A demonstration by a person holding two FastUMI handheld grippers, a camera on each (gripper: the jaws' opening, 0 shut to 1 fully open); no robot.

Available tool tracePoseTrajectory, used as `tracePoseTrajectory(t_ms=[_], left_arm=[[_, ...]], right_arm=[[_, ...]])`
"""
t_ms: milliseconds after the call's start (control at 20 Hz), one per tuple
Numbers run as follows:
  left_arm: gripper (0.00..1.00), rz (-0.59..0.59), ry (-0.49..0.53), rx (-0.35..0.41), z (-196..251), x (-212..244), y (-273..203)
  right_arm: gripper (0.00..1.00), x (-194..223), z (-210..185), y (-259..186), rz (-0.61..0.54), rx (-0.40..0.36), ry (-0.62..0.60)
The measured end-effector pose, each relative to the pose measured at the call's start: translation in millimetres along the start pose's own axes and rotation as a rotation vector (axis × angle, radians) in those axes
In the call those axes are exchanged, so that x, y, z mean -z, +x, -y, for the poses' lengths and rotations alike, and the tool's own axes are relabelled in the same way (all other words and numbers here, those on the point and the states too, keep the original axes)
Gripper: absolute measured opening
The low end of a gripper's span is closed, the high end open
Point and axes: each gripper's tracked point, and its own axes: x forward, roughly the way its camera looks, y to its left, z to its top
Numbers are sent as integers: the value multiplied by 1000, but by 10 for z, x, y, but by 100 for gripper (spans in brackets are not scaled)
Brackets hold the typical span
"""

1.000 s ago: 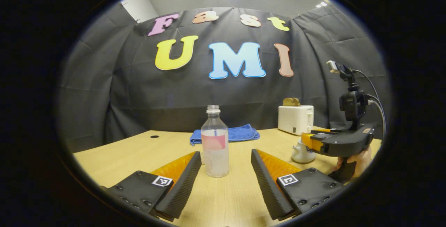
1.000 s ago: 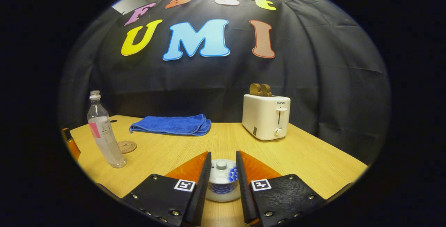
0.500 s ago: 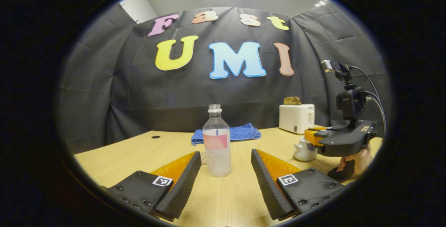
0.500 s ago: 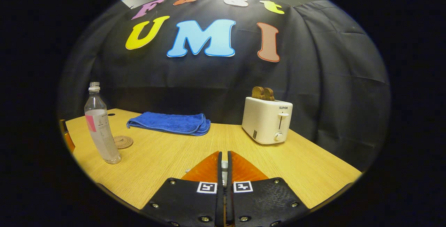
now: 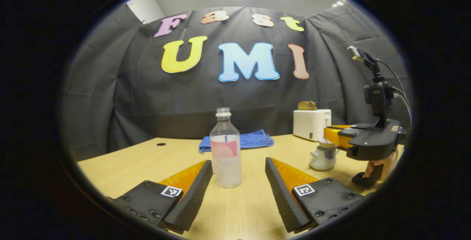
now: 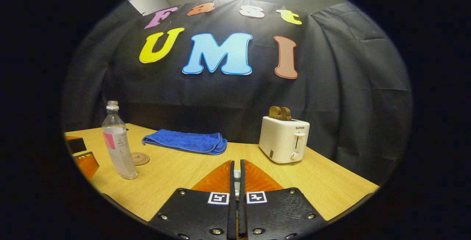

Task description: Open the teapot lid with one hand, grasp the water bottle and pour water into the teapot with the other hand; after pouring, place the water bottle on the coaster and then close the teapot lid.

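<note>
Now my right gripper (image 6: pixel 236 175) pinches the teapot lid (image 6: pixel 237 175) above the table (image 6: pixel 323 181), while my left gripper (image 5: pixel 239 181) gapes wide before the bottle (image 5: pixel 226 151).

Right gripper (image 6: pixel 236 175): closed from wide on the lid (image 5: pixel 325 141), then rose toward 12 o'clock.
Lid: lifted clear of the teapot (image 5: pixel 322 158).

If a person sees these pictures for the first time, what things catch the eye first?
The clear water bottle stands upright on the wooden table, just ahead of the open left gripper. To its right, the right gripper holds the lid above the small teapot. Behind are a white toaster and a folded blue towel.
</note>
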Motion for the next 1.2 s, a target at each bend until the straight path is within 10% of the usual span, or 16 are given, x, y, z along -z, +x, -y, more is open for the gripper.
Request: tracePoseTrajectory(t_ms=[1200], left_arm=[[98, -20, -2, -63, -241, 86, 1126]], right_arm=[[3, -5, -155, -1003, 46, -141, 42]])
